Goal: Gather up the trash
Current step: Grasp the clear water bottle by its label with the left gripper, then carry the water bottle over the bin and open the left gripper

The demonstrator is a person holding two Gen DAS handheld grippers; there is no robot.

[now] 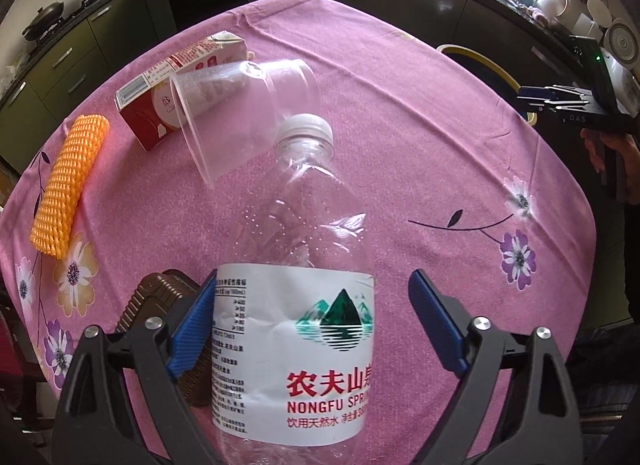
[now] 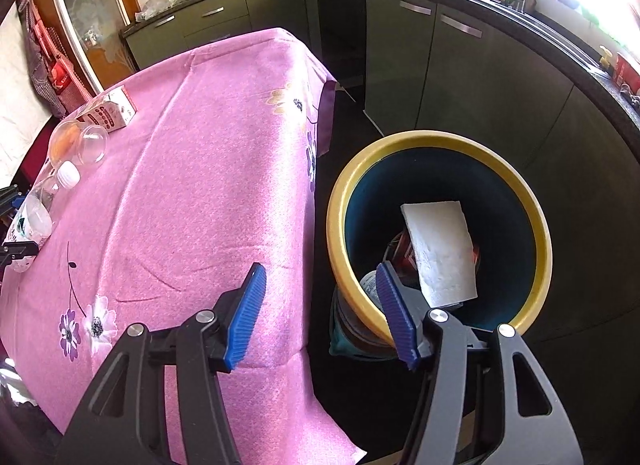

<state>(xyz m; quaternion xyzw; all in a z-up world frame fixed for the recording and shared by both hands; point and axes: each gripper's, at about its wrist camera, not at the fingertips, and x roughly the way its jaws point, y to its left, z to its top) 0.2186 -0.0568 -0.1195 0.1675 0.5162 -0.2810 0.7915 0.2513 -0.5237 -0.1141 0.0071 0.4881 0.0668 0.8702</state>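
Observation:
An empty clear water bottle (image 1: 296, 293) with a white label lies between the fingers of my left gripper (image 1: 312, 285). The left blue pad touches the label; the right pad stands apart from it, so the gripper is open. Beyond the bottle lie a clear plastic cup (image 1: 236, 113), a red and white carton (image 1: 180, 89) and an orange foam net (image 1: 68, 185). A brown ridged piece (image 1: 160, 301) lies by the left finger. My right gripper (image 2: 320, 281) is open and empty beside the table edge, over a yellow-rimmed bin (image 2: 536, 233) holding a white foam piece (image 2: 440, 249).
The table carries a pink flowered cloth (image 1: 400, 145). Dark kitchen cabinets (image 2: 460, 77) run behind and to the right of the bin. The right gripper shows in the left wrist view (image 1: 560, 105) at the right table edge.

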